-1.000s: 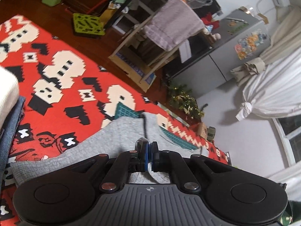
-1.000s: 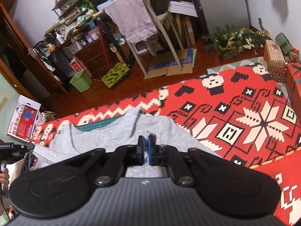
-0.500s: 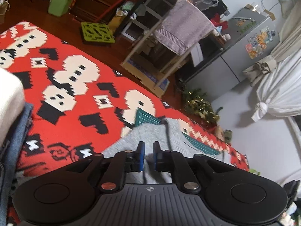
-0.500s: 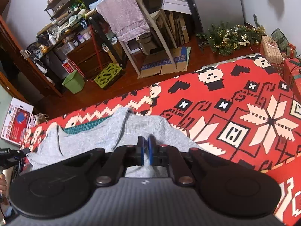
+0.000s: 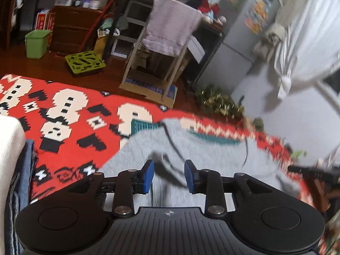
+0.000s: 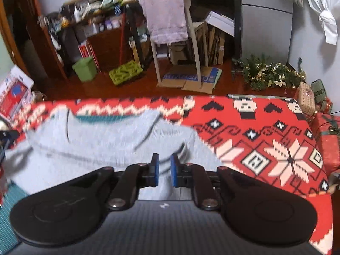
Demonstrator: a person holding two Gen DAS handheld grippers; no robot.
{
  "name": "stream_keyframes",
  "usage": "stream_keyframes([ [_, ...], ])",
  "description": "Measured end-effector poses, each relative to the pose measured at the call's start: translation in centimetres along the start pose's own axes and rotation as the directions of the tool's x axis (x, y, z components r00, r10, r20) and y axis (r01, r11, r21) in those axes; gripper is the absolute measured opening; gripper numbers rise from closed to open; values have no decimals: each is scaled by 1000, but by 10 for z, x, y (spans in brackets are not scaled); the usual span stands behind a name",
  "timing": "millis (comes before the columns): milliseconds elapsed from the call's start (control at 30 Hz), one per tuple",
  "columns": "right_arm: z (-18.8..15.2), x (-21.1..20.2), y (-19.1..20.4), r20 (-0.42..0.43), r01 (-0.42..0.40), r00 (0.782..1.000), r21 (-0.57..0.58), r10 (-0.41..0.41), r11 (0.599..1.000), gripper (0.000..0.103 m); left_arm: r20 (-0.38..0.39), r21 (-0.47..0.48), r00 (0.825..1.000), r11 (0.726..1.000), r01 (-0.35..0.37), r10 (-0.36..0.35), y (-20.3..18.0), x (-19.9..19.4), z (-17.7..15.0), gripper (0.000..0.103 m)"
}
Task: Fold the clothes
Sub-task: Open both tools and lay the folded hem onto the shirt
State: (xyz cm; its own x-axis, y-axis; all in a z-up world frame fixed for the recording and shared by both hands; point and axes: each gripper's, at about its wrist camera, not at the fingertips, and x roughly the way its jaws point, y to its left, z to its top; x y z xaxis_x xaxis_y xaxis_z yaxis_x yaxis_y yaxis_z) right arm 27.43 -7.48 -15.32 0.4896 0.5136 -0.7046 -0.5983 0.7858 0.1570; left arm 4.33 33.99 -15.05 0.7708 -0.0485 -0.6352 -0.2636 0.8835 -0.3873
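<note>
A grey knit garment (image 5: 204, 155) lies spread on a red patterned blanket (image 5: 70, 131), blurred by motion in both views. My left gripper (image 5: 169, 176) hangs just above the garment with its blue pads well apart and nothing between them. In the right wrist view the same grey garment (image 6: 102, 144) stretches to the left across the blanket (image 6: 265, 140). My right gripper (image 6: 164, 171) is over its near right part, pads a small gap apart and empty.
A stack of folded clothes, white over blue denim (image 5: 12, 159), sits at the left edge. Beyond the blanket are a wooden floor, a chair draped with a pink towel (image 6: 165, 14), a green bin (image 6: 85, 68), a fridge (image 6: 265, 27) and Christmas greenery (image 6: 267, 74).
Both grippers were shut on the grey garment a second ago. The left one opened first and now stands wide; the right one has just opened. The garment has dropped onto the blanket.
</note>
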Motion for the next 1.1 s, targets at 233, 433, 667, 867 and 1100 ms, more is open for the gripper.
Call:
stream_keyframes([
  [233, -26, -5, 15, -27, -5, 1000, -38, 4, 999, 22, -63, 52, 998, 998, -22, 25, -5, 0, -28, 28],
  [433, -20, 9, 32, -47, -27, 999, -95, 23, 995, 21, -100, 180, 995, 984, 6, 12, -27, 13, -34, 22],
  [667, -5, 34, 44, -83, -5, 997, -101, -4, 995, 21, -144, 264, 988, 965, -8, 47, -47, 51, -24, 22],
  [867, -3, 29, 48, -88, -44, 996, -109, 34, 993, 21, -122, 249, 992, 968, 13, 19, -53, 67, -6, 22],
  [1100, -10, 25, 49, -84, -51, 996, -118, 41, 992, 21, -26, 182, 1000, 983, -13, 18, -49, 76, 23, 22],
])
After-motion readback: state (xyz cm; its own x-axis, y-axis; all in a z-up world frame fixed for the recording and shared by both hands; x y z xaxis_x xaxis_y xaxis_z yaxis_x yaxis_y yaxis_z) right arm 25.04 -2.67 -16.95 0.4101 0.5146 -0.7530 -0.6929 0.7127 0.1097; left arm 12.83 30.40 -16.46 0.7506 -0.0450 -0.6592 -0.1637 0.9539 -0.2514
